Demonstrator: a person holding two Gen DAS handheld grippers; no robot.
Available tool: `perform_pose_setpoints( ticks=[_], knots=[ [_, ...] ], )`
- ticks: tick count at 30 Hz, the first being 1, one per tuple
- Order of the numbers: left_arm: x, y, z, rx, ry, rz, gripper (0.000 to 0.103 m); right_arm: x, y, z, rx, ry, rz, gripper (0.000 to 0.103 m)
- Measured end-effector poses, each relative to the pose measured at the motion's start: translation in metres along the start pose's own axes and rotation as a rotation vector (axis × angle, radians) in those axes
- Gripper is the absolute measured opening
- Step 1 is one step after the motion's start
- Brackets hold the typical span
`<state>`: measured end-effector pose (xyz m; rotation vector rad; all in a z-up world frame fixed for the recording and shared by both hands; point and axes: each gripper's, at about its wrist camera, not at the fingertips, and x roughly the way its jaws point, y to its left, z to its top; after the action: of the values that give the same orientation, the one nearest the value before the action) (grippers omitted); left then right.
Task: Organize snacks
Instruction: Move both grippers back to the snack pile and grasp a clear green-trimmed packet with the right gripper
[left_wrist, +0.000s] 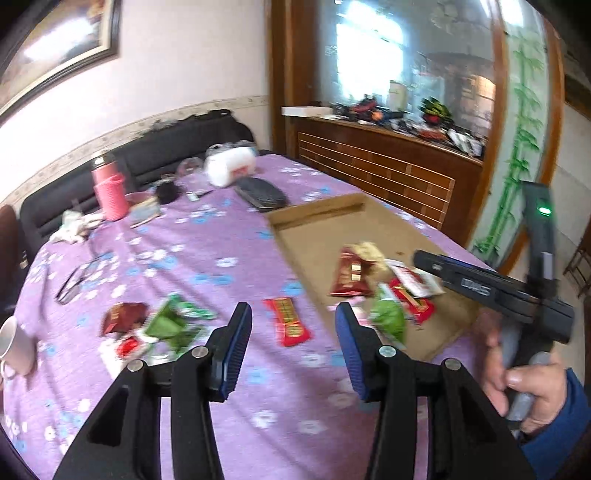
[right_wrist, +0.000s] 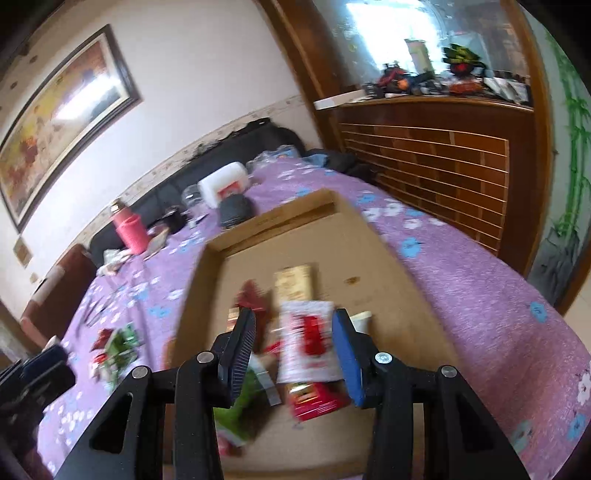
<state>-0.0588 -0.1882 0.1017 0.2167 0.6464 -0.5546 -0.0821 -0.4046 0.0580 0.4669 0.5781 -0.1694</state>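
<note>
A table draped in a purple cloth (left_wrist: 207, 254) printed with pale flowers fills the room's middle, backed by a dark sofa (left_wrist: 177, 147), a cream wall with one framed painting (right_wrist: 62, 122) and a slatted wooden cabinet (right_wrist: 436, 162). On the cloth lies one flat cardboard tray (right_wrist: 373, 236), shallow-walled and matte brown. Snack packets (right_wrist: 295, 295), glossy and crinkled, sit heaped at its near end, blurred, so their count cannot be told. Outside the tray, a small cluster of red and green packets (left_wrist: 155, 325) lies on the cloth, and one red wrapped bar (left_wrist: 288, 321) lies alone between that cluster and the tray. One pink ribbed flask (left_wrist: 109, 192) stands far back.

The left gripper (left_wrist: 293, 325) hangs above the cloth, jaws parted and empty. The right gripper (right_wrist: 293, 336) is over the tray; a white-and-red packet (right_wrist: 308, 347) sits between its jaws, though whether the pads press it cannot be told.
</note>
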Motion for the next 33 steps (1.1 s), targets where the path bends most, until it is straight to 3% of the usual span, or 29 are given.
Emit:
perform_pose_setpoints(
  ticks=[10,16,22,33],
  knots=[
    [0.004,0.096,-0.003,-0.122,0.059,0.074,0.047,-0.015,0.106,-0.009,-0.242,0.054,0.147,0.051],
    [0.026,0.152,-0.001,-0.153,0.105,0.143,0.048,0.013,0.16,-0.019,-0.293,0.2,0.299,0.051],
    [0.043,0.214,-0.025,-0.311,0.139,0.13,0.047,0.065,0.208,-0.048,-0.381,0.378,0.39,0.051],
    [0.038,0.231,-0.03,-0.339,0.129,0.136,0.046,0.126,0.264,-0.07,-0.572,0.435,0.391,0.051]
  ],
)
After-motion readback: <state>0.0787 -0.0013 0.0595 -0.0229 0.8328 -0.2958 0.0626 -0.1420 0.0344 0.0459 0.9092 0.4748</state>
